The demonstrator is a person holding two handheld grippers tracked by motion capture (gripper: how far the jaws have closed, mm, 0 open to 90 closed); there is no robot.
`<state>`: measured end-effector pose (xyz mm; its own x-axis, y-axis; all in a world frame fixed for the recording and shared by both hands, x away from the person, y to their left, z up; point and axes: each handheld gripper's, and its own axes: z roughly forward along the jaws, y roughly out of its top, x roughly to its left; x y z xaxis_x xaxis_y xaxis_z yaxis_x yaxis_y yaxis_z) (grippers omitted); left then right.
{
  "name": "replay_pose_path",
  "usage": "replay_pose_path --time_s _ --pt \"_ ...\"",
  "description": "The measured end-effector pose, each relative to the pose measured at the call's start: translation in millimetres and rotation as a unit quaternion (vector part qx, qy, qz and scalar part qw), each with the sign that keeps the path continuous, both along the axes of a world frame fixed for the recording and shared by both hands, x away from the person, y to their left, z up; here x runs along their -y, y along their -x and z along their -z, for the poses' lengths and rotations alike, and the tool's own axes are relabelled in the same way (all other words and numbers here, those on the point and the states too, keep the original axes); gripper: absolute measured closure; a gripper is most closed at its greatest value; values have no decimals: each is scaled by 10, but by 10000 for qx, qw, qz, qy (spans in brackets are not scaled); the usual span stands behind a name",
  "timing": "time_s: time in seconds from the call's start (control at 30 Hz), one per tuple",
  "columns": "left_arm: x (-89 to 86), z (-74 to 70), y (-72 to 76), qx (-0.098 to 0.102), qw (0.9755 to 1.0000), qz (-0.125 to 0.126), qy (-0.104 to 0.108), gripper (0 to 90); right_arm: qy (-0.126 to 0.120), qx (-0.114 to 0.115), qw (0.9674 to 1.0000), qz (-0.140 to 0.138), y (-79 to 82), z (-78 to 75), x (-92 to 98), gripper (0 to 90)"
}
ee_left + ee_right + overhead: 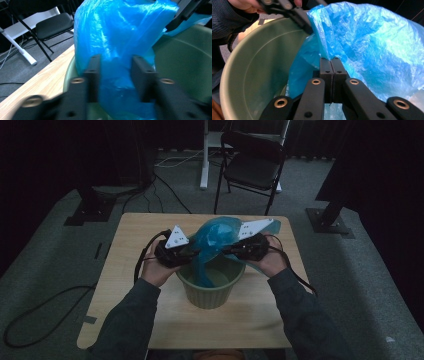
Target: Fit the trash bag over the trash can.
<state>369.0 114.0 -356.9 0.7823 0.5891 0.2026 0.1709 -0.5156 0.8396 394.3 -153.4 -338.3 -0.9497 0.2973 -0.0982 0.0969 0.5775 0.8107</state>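
The blue plastic bag (215, 240) hangs between both tongs, above the green bucket (210, 292) on the counter (135, 230). Right tongs (331, 62) pinch its edge tight — left tongs (115, 72) stand wide around the film, its loose end trailing down into the bucket.

We see the left gripper (115, 75) with its jaws apart around a bunched blue bag (117, 37) over a green bucket (185, 57). The other gripper (183, 12) reaches the bag's upper right. A black chair (50, 25) stands beyond the wooden table (42, 82).
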Motion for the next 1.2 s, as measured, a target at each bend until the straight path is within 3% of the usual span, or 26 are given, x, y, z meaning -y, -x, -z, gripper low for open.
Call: replay_pose_path --time_s 0.17,0.23,0.37,0.6,0.73,0.87,0.93,1.2 --pt "-4 6 30 12 10000 38 -29 883 26 15 10000 4 11 -13 21 892" --pt "-35 20 42 23 10000 37 -28 896 -33 11 10000 8 19 -29 41 853" --pt "-97 37 66 5 9999 35 131 889 -48 26 10000 -14 30 -43 63 874" --pt "-50 -53 108 105 9989 309 324 585 -50 20 10000 3 16 -28 40 900" --pt "18 -94 85 179 9990 251 310 527 23 -6 10000 -94 25 -14 -5 900" --pt "87 -91 75 224 9992 300 157 798 46 20 9998 -195 51 -31 -36 900" --pt "75 -68 102 166 9988 439 135 889 47 26 9998 -205 64 -51 -26 844" --pt "-81 -9 143 109 9989 423 151 895 -361 195 9989 225 29 -172 217 767"
